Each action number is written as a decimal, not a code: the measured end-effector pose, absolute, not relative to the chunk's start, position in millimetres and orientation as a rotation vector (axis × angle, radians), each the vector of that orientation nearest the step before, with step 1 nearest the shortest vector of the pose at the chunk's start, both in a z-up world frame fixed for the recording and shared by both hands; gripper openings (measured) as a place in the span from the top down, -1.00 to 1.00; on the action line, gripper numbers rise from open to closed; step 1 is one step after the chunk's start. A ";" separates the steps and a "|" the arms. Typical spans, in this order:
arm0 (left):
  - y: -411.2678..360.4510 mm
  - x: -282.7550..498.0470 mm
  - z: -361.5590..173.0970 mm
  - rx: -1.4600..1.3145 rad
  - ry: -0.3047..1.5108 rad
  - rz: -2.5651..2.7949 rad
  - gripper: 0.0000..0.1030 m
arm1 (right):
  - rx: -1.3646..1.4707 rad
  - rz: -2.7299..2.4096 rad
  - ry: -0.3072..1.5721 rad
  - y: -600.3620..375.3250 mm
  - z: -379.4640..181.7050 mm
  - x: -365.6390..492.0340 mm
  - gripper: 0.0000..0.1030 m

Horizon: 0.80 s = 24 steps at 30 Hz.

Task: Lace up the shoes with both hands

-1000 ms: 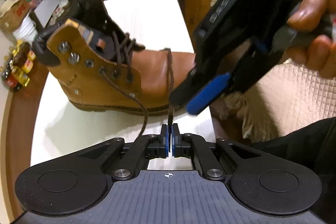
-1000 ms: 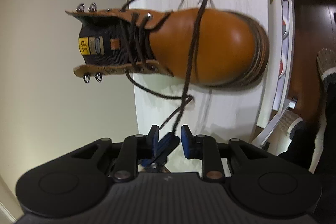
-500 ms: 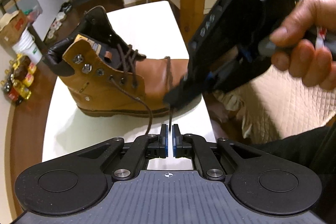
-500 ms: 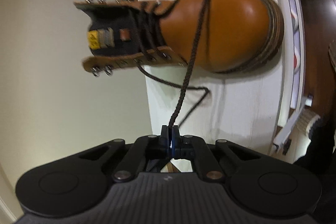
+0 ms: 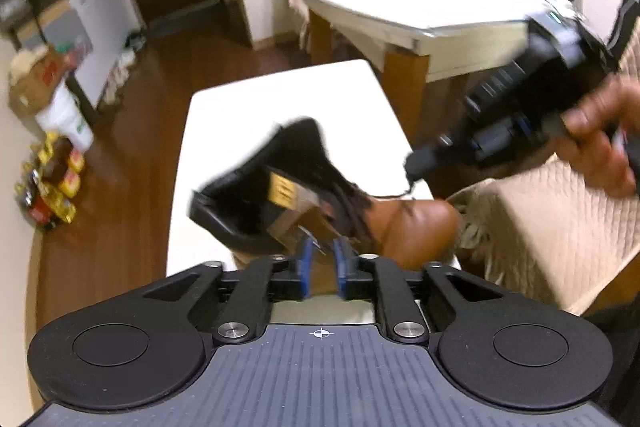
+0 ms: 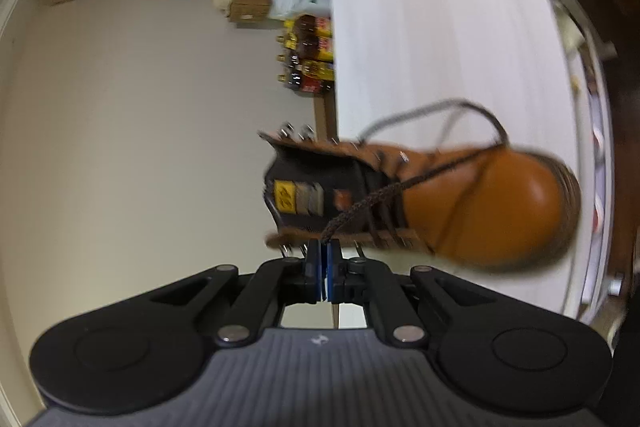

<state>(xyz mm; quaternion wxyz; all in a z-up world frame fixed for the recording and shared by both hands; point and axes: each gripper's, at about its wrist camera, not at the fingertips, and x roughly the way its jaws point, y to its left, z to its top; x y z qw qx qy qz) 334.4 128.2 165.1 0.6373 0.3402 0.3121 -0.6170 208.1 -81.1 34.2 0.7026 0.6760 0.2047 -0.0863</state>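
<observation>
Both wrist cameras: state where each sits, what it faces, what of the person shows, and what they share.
Left wrist: on the left gripper, jaws open and empty, looking down into the boot; the right hand with its gripper shows.
Right wrist: on the right gripper, shut on the shoelace, facing the boot's tongue, picture turned sideways; no hand visible.
Shared: boot, white table, bottles on the floor.

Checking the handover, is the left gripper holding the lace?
No, the left gripper stands open with nothing between its blue pads; the right gripper pinches the lace.

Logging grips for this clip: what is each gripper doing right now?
Left gripper: open, just released, nothing between its pads.
Right gripper: closed on the lace.
</observation>
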 end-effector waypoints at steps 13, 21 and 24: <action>34.5 400.6 138.8 0.931 0.993 -1.554 0.58 | 1.522 -0.202 0.393 -97.5 18.0 205.3 0.93; 7.8 408.6 99.7 1.049 1.115 -1.755 0.58 | 1.551 -0.299 0.248 -84.1 11.6 201.3 0.93; -1.3 413.6 92.0 1.045 1.185 -1.822 0.58 | 1.557 -0.336 0.215 -80.1 8.0 205.5 0.93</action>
